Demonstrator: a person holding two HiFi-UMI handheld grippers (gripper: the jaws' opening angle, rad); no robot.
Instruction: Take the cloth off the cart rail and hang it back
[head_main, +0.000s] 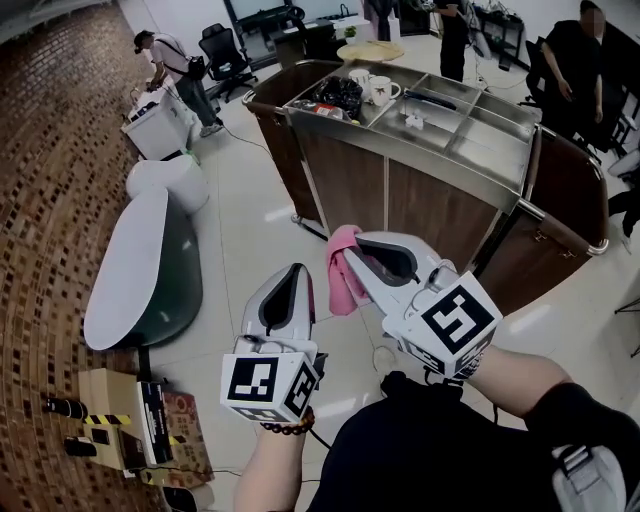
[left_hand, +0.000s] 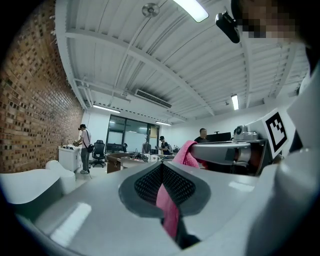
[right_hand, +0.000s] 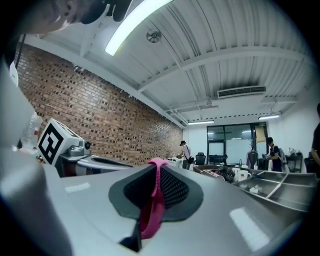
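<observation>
Holding the pink cloth (head_main: 343, 278) in mid-air, on the near side of the cart (head_main: 345, 180) and well apart from it. The left gripper (head_main: 298, 275) and right gripper (head_main: 350, 256) are both clamped on it, close together. The cloth hangs bunched, its long axis roughly vertical, free end down. Risk: either thin pinch slips, or the cloth, draped unspread, slides off.

A brown-panelled service cart (head_main: 440, 215) with a sectioned stainless-steel top stands on the pale glossy floor (head_main: 250, 220). Two white mugs (head_main: 372, 88) and a black crumpled bundle (head_main: 338, 95) sit side by side in its top.
</observation>
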